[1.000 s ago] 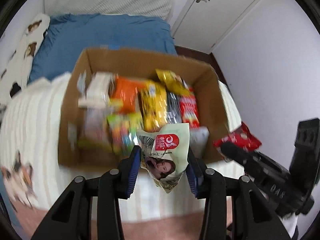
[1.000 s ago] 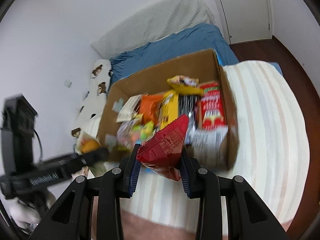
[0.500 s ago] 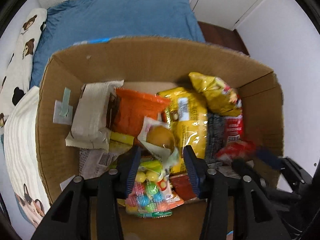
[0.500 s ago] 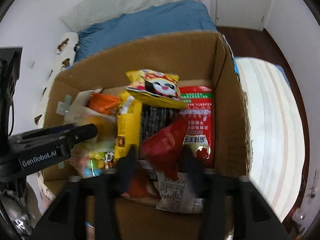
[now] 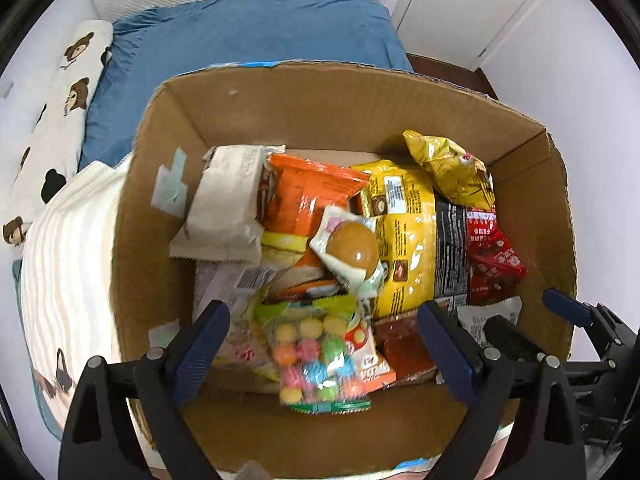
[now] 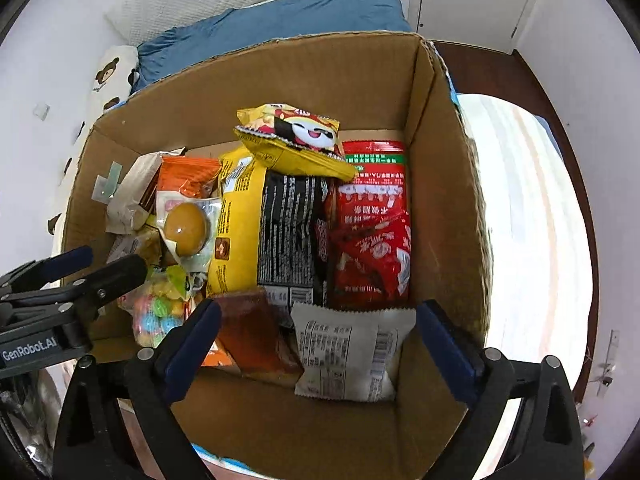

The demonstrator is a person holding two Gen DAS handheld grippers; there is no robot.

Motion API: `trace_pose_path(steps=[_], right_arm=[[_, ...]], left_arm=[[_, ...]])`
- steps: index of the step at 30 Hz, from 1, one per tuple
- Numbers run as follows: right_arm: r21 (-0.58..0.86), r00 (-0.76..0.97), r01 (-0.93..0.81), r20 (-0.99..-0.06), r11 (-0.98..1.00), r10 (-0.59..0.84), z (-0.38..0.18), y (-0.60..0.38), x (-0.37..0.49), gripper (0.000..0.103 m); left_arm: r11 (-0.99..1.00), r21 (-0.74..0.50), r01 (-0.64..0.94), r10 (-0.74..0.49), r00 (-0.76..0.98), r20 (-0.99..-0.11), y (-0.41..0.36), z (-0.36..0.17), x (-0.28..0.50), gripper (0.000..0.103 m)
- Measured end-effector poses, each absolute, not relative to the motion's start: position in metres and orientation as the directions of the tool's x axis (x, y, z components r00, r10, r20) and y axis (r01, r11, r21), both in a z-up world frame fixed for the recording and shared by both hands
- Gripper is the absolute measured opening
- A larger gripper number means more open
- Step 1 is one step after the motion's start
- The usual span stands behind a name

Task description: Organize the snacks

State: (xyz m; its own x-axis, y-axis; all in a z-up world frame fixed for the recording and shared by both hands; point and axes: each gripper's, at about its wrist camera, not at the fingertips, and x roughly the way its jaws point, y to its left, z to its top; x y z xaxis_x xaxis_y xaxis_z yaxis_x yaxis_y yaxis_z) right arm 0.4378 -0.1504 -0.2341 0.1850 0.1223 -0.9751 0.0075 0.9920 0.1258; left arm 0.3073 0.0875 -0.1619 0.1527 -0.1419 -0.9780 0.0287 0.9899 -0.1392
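1. Left wrist view: the open brown cardboard box (image 5: 304, 120) sits on a striped cream blanket (image 5: 68, 264) and is already well filled with snack packets, so most of the sorting looks done; whether more snacks wait outside the box cannot be told.
2. Left gripper (image 5: 324, 340) hangs above the near end of the box, pointing steeply down. Its blue-padded jaws are opening, nearly at full spread, and grip nothing.
3. Between and just below those jaws lies the clear bag of coloured candy balls (image 5: 316, 360). Just beyond it, the pale pouch with a round brown bun (image 5: 352, 246) rests loose on top of the orange packet (image 5: 308, 196) and the large yellow bag (image 5: 404, 240).
4. Right wrist view: the right gripper (image 6: 318, 340) also points down into the box, jaws opening wide with nothing pressed between the pads.
5. Small red crinkled packet (image 6: 372, 252) lies free on the flat red packet (image 6: 376, 176), beyond the right gripper and beside the box's right wall. A grey-white packet with printed labels (image 6: 348, 352) lies directly between the jaws, untouched.
6. Both pouches seem delivered. What may remain is tidying the pile, since the small yellow cartoon-face bag (image 6: 292, 140) perches loosely on top.
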Motion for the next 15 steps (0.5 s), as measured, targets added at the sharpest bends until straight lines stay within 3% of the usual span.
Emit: trace_pose_path(steps=[8, 15], right_arm=[[0.155, 0.23, 0.022, -0.962, 0.988, 0.146, -0.219, -0.149, 0.413, 0.101], [0.151, 0.327, 0.022, -0.935, 0.988, 0.135, -0.185, -0.16, 0.368, 0.101]], left_arm=[[0.99, -0.14, 0.003, -0.138, 0.181, -0.974, 0.093, -0.146, 0.283, 0.096], [0.994, -0.105, 0.001, -0.099, 0.326, -0.94, 0.093, -0.108, 0.238, 0.096]])
